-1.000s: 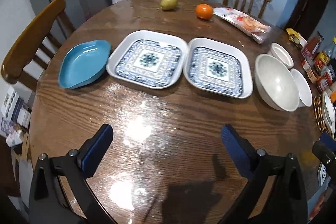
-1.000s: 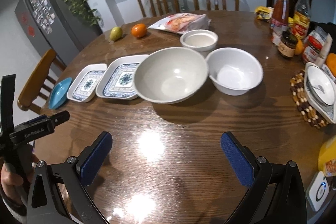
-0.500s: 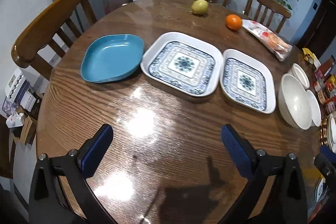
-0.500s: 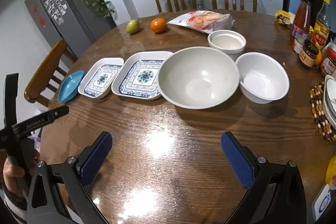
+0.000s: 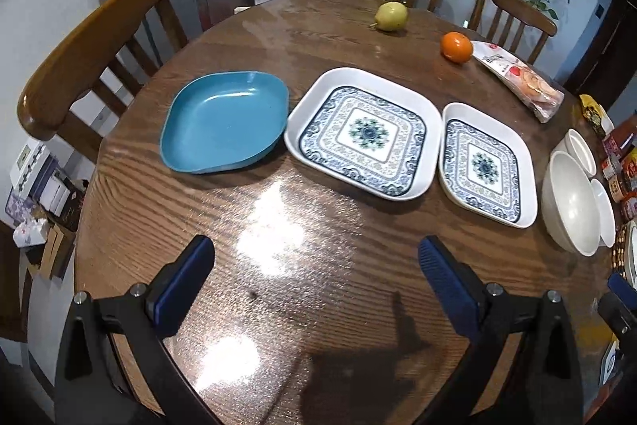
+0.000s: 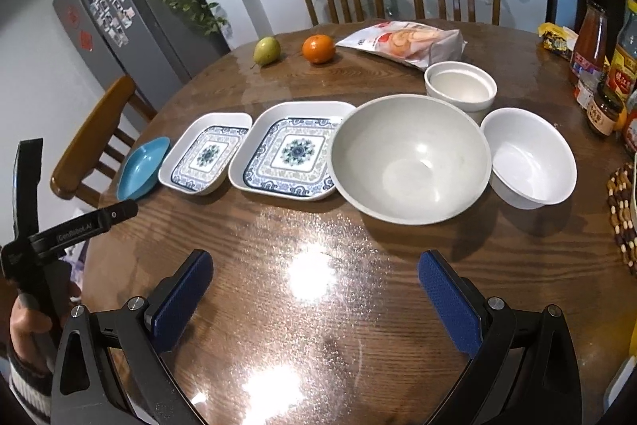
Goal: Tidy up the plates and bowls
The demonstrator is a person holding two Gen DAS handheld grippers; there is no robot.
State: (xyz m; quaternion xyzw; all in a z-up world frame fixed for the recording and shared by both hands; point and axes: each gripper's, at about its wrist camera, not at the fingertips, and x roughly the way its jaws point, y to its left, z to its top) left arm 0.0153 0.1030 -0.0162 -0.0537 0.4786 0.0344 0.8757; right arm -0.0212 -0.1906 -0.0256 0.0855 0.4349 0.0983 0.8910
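Between the blue pads of the left gripper (image 5: 316, 277) lies only bare table (image 5: 278, 305); its jaws stand wide apart, holding nothing, hovering above the near edge. Ahead of it and a little to the left sits the blue dish (image 5: 225, 128), its long axis running across the view, with the large patterned plate (image 5: 364, 132) just beside it to the right and the small patterned plate (image 5: 483, 164) next along. The right gripper (image 6: 314, 297) is likewise spread and empty, facing the big grey bowl (image 6: 412, 158), which sits straight ahead, with the white bowl (image 6: 531, 158) to its right and the small round dish (image 6: 462, 86) behind. By this layout, the left gripper is nearer the plates and the right nearer the bowls, so each side likely stacks its own. From the left wrist view the bowls crowd the right margin, overlapping and distorted; whether they touch is hard to tell. The bottles and the beaded mat at the right are cut off.
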